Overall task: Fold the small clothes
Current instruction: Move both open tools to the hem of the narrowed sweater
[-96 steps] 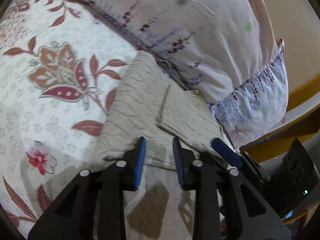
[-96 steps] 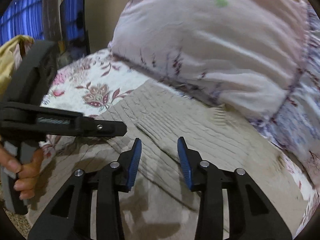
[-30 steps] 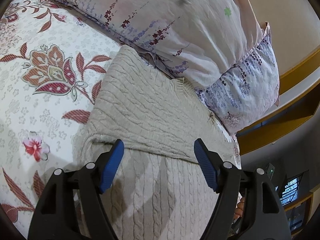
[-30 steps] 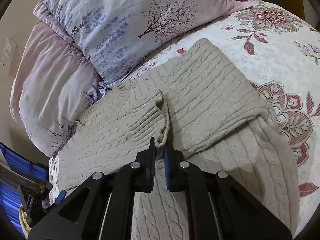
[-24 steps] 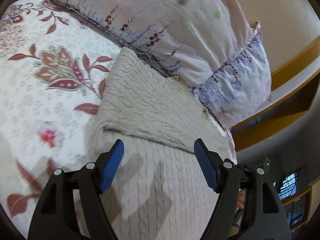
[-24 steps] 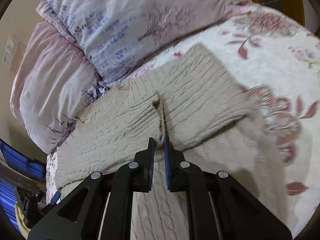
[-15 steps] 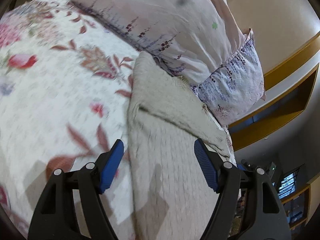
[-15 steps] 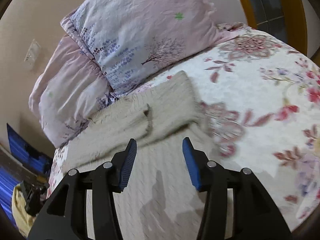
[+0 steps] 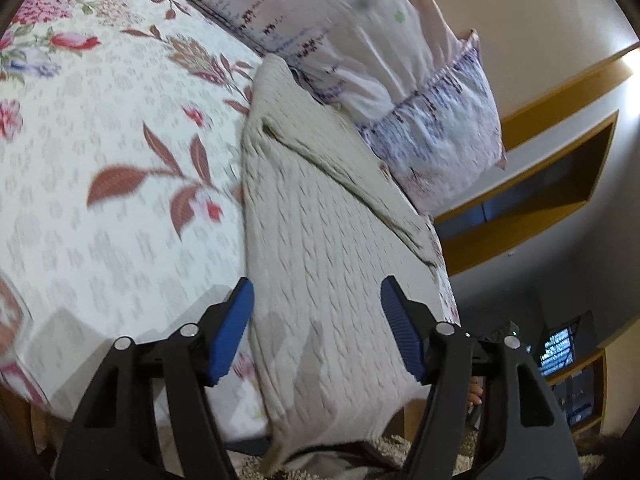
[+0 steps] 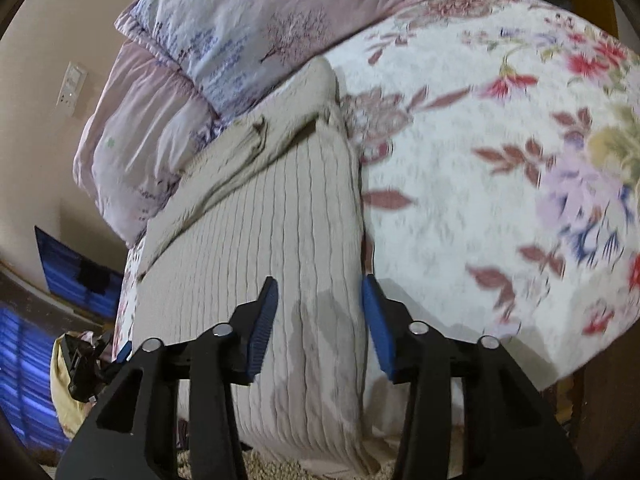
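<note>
A beige cable-knit sweater (image 9: 320, 240) lies on the floral bedspread (image 9: 100, 140), with its sleeves folded across its top end by the pillows and its lower end hanging over the bed's edge. My left gripper (image 9: 316, 328) is open wide and empty above the sweater's lower end. In the right wrist view the sweater (image 10: 272, 240) runs from the pillows down to the bed edge. My right gripper (image 10: 320, 320) is open and empty over the sweater's lower right part, near its side edge.
Two pink and lavender pillows (image 9: 360, 40) lean at the head of the bed, also in the right wrist view (image 10: 224, 40). A wooden shelf (image 9: 540, 184) is on the wall beyond. Carpet (image 10: 280, 468) shows below the bed edge. A wall switch (image 10: 72, 84) is at left.
Both grippers have drawn back from the folded sleeves toward the sweater's lower end at the bed edge. The right gripper, shut a second ago, has opened.
</note>
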### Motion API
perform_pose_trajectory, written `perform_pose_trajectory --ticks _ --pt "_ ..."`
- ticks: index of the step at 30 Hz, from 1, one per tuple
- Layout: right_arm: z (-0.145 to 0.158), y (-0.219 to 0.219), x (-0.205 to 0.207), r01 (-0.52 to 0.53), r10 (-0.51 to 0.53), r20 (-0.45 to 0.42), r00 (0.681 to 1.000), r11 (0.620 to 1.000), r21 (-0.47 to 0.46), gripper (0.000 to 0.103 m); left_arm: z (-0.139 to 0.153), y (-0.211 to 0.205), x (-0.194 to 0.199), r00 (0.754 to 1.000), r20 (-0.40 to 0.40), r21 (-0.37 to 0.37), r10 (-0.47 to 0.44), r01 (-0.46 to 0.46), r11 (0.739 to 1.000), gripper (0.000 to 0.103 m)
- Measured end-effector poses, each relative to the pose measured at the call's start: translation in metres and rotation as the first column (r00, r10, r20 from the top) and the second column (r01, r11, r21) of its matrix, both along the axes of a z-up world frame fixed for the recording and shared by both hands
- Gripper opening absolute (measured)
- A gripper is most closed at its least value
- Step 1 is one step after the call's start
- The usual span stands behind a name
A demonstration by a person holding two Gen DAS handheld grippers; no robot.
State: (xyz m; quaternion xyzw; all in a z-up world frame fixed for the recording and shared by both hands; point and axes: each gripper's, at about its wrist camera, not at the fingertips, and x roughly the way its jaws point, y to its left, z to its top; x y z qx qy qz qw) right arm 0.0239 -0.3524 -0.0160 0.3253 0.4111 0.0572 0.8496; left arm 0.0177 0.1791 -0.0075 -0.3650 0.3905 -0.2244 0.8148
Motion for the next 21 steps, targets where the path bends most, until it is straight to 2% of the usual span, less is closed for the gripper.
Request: perform_pose_trajectory --ticks 8,12,15,18,20,21 --pt "-0.006 0.009 -0.012 -0.077 0.076 0.013 0.997 0.994 0.075 0.035 -0.007 -0.011 -0.017 0.999 0.017 -0.061 -0.051 0.052 0.997 0.054" --pt "-0.005 0.017 -0.016 -0.129 0.127 0.029 0.992 0.987 0.098 0.034 -0.008 -0.019 -0.023 0.996 0.019 -0.067 -0.09 0.091 0.994 0.053" --pt "-0.004 0.02 -0.021 -0.155 0.152 0.039 0.988 0.982 0.108 0.034 -0.016 -0.024 -0.026 0.992 -0.007 -0.109 -0.128 0.126 0.986 0.05" --pt "-0.004 0.021 -0.026 -0.172 0.168 0.042 0.985 0.978 0.12 0.034 -0.019 -0.025 -0.031 0.99 -0.017 -0.095 -0.141 0.139 0.986 0.042" --pt "-0.004 0.021 -0.03 -0.172 0.169 0.035 0.985 0.979 0.114 0.034 -0.018 -0.018 -0.036 0.99 -0.026 -0.093 -0.135 0.132 0.987 0.041" --pt "-0.005 0.021 -0.031 -0.171 0.169 0.033 0.985 0.979 0.113 0.034 -0.015 -0.009 -0.04 0.992 -0.03 -0.076 -0.125 0.122 0.99 0.044"
